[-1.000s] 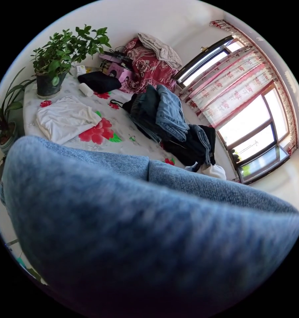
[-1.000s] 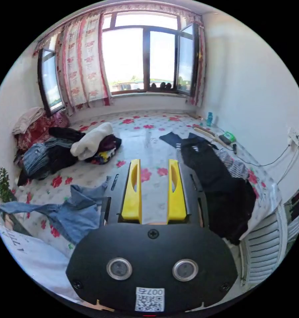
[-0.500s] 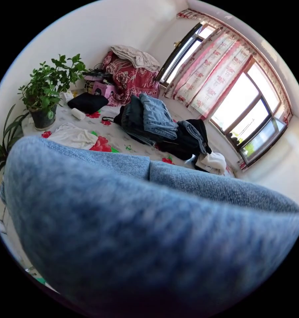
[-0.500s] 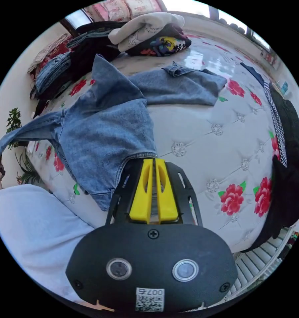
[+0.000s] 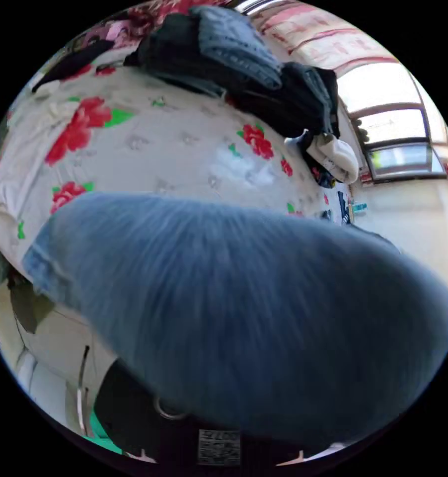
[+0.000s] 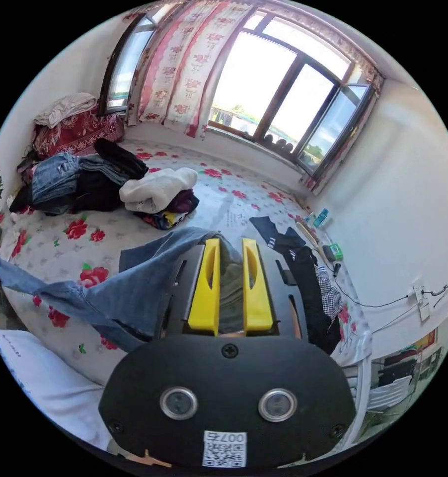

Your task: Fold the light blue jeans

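Right gripper, seen at lower centre of the right gripper view, is holding its yellow jaws a little apart with a fold of the light blue jeans lying between them; whether both jaws are pressing on the cloth cannot be told. From there the jeans are stretching toward the left edge of the frame, hanging above the floral-print mattress. In the left gripper view the jeans are draping blurred across the centre and lower half of the frame, covering the left gripper's jaws, so their state cannot be told; part of its black body is showing at the bottom. A pile of clothes is sitting at the upper left of the right gripper view, and dark garments are lying at right of centre. A curtained window is occupying the top.
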